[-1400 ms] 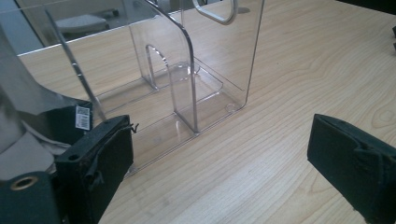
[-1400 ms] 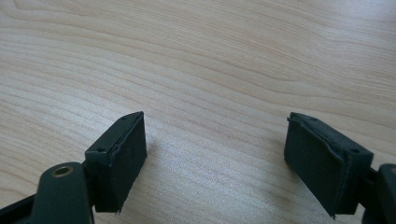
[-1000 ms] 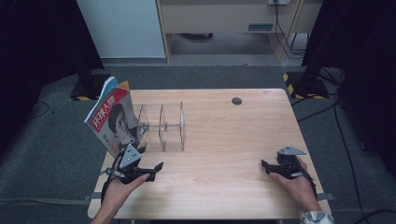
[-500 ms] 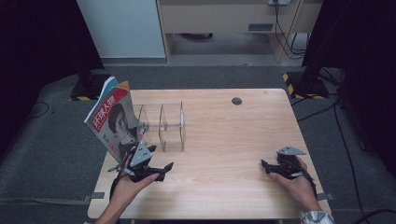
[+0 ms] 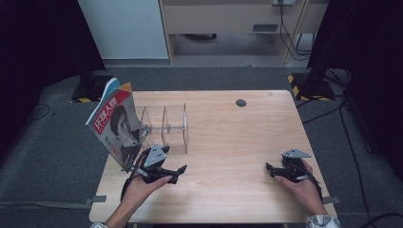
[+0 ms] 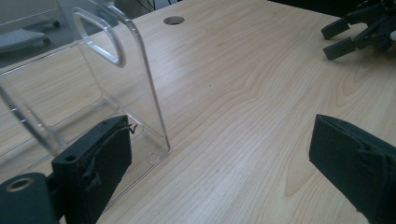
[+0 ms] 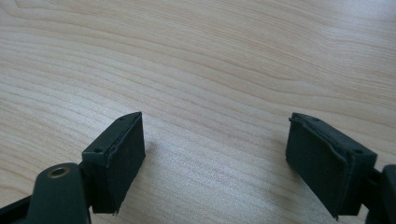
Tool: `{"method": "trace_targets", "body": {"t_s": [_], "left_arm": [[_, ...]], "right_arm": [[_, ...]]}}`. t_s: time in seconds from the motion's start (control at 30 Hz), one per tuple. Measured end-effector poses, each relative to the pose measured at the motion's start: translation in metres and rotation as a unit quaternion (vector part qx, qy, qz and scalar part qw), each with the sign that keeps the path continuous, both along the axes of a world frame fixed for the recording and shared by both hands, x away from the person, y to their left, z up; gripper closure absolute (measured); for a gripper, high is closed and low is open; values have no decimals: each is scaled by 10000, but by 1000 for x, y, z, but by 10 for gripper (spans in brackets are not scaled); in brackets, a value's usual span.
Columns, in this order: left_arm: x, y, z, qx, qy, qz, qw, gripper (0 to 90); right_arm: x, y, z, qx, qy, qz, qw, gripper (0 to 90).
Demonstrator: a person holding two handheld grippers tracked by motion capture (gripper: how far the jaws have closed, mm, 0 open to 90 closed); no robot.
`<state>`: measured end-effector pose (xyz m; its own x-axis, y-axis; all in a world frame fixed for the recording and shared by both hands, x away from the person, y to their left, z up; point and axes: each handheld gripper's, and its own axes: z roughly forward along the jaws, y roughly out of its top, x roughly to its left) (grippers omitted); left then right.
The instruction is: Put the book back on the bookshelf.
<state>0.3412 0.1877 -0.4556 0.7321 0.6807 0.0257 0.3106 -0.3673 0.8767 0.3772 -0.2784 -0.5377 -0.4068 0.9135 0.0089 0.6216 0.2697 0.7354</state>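
Where the left gripper rests at the table's near-left, the clear acrylic rack stands just beyond it, its end panel just beside the left jaw in the left gripper view.

Item 1: rack. Transparent, with upright dividers; judged stiff, light, slick and prone to scratching or cracking if pinched hard. Best taken by a divider's top edge or through the cut-out handle in the end panel.

Item 2: magazine. Propped tilted in the rack's far-left slot; judged limp and light, best gripped near the spine.

Item 3: left gripper. Jaws spread wide, nothing held.

Item 4: right gripper. Rested at the near-right, well apart from the rack; jaws spread, nothing between them.
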Motion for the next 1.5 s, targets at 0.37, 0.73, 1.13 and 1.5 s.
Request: {"method": "trace_targets", "body": {"t_s": [0.37,0.73,1.13,1.5], "left_arm": [[5,-27,-1,-38,81,-309,9995,39],[15,-61,-10,65,236,-549,9982,38],[26,-92,-24,146,467,-710,9963,39],[34,-109,-37,393,678,-719,9943,40]], "right_arm": [[1,0,0,-21,45,-85,10000,149],[0,0,0,-32,54,-63,10000,144],[1,0,0,-41,52,-50,10000,140],[0,0,0,-39,61,-55,10000,136]]}}
